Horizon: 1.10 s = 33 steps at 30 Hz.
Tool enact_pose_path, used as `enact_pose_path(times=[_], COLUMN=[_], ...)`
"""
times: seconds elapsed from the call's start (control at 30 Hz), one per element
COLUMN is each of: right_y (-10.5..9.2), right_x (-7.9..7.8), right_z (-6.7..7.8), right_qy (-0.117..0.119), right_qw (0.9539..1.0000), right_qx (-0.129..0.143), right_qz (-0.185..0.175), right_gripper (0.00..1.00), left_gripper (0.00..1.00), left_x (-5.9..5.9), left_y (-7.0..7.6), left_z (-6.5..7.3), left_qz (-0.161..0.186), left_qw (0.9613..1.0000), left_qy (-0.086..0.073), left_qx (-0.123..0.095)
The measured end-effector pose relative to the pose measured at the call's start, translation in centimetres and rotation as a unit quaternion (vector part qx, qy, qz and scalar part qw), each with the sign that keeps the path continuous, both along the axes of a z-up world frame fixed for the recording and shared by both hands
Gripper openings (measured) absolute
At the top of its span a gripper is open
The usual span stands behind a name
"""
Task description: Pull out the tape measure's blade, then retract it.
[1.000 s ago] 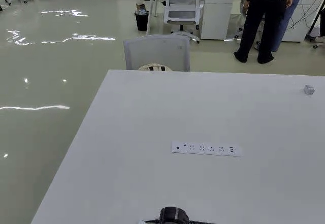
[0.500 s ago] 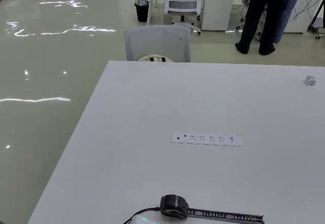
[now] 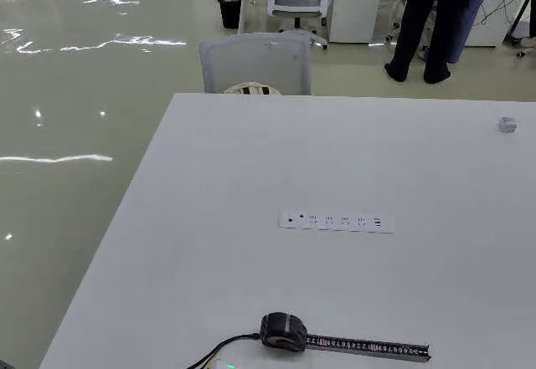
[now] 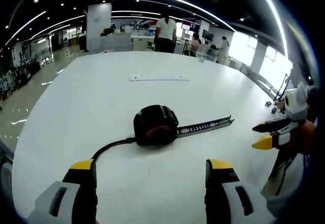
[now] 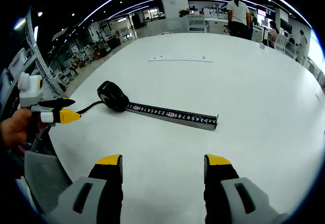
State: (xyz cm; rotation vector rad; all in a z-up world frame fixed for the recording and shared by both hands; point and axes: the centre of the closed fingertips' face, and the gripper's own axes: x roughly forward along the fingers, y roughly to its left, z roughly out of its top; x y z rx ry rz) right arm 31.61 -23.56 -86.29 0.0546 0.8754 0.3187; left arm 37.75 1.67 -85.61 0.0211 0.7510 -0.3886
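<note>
Blade [image 3: 368, 348] lies extended from case [image 3: 283, 331]; retraction not yet done. Left gripper [image 4: 151, 165] and right gripper [image 5: 163, 159] near case, jaws apart, empty.

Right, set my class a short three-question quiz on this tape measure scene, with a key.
1. True or false: the tape measure has its blade fully wound in.
2. What lies on the table beyond the tape measure? A) power strip B) mug C) laptop
3. Fill in: the left gripper and right gripper are both ___, holding nothing.
Key: 1 false; 2 A; 3 open.
</note>
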Motion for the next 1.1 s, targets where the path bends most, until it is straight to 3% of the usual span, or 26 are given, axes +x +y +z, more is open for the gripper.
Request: enact_pose_path(times=[0.83, 1.1], right_y=[3.2, 3.5], right_x=[-3.6, -4.0], right_z=[1.4, 1.8], right_qy=[0.015, 0.016], right_qw=[0.9998, 0.9997], right_qx=[0.015, 0.016], right_qz=[0.007, 0.006], right_gripper=[0.74, 0.76], left_gripper=[0.93, 0.96], left_x=[-3.7, -4.1], left_y=[-0.2, -0.2], left_z=[1.2, 1.3], left_qz=[0.022, 0.026], left_qw=[0.9996, 0.9995], left_qy=[0.015, 0.016], left_qx=[0.007, 0.011])
